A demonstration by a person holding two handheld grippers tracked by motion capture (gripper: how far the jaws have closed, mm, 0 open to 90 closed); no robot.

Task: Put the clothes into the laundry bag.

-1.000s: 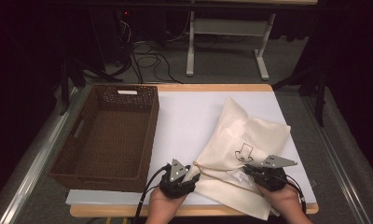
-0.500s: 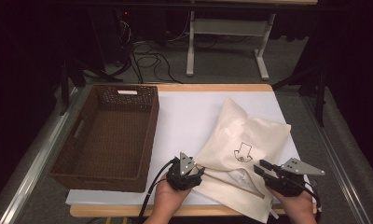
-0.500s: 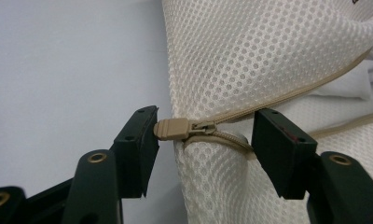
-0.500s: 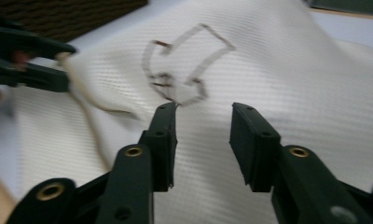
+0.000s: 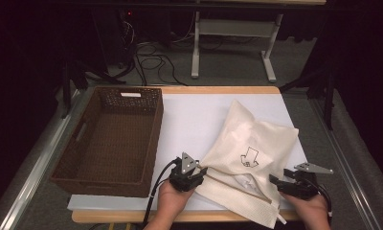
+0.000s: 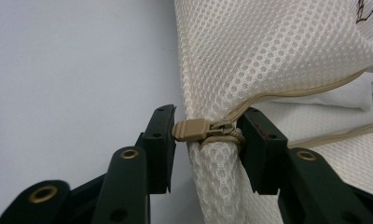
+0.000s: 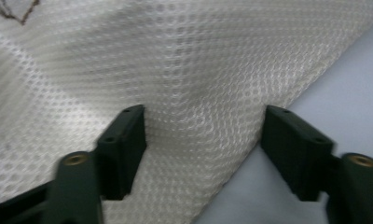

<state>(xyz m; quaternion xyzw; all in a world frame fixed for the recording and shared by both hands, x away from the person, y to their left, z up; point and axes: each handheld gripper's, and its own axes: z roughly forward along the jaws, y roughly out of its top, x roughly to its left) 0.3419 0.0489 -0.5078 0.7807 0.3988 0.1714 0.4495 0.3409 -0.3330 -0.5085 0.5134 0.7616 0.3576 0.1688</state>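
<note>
A cream mesh bag point(image 5: 256, 139) with a small black arrow print lies on the white sheet, its zipper partly undone along the near edge. My left gripper point(image 5: 202, 171) is at the bag's near left corner. Its jaws have just been closing, and my left gripper point(image 6: 207, 140) is shut on the tan zipper pull point(image 6: 189, 129) and the bunched mesh point(image 6: 268, 46) behind it. My right gripper point(image 5: 275, 181) is at the bag's near right edge. Its jaws have just been opening. My right gripper point(image 7: 203, 144) stands open, with the mesh point(image 7: 175, 56) lying loose between the pads.
A dark wicker basket point(image 5: 151, 143) stands on the left half of the table. The white sheet point(image 5: 194, 115) covers the tabletop up to its wooden front edge point(image 5: 108, 218). Behind the table are cables and a desk frame point(image 5: 195, 48) on the floor.
My right gripper has let go of the bag and drawn off to the right with its jaws wider. My left gripper has stayed at the bag's corner and closed in on the zipper pull.
</note>
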